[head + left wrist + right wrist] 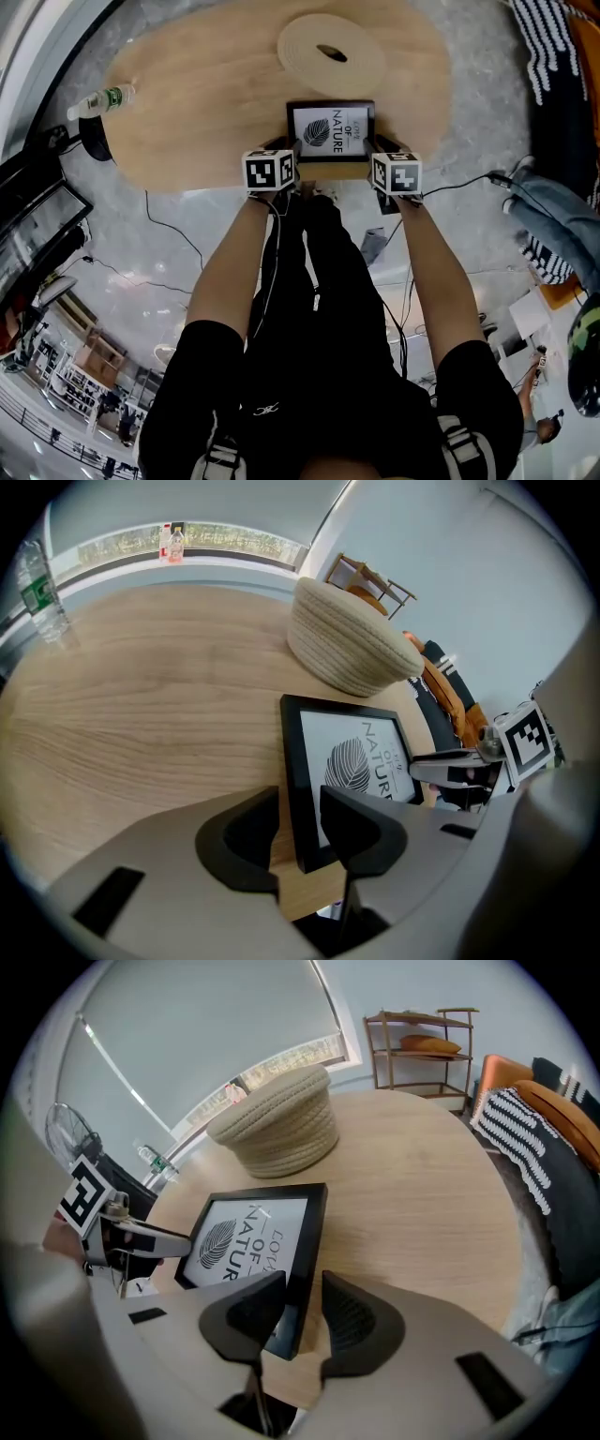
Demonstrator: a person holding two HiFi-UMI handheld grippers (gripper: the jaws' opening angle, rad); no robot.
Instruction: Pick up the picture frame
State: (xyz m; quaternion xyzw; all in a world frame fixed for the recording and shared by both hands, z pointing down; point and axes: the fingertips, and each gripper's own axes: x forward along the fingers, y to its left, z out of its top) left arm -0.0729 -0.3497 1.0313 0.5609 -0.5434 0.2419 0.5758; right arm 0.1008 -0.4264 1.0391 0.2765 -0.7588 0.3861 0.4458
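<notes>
With L gripper [300, 829] unclenched, jaws apart, straddling left edge of pic frame [330, 131], not clamping it. With R gripper [302, 1312] likewise unclenched, straddling frame's right edge. Lying flat on wooden table [202, 94], by its near edge, close to woven basket [328, 54].

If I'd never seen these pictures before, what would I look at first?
First, the black picture frame with a leaf print, lying flat at the near edge of the wooden table. The left gripper and the right gripper each straddle one of its side edges, not yet squeezing. Behind the frame sits a round woven basket.
</notes>
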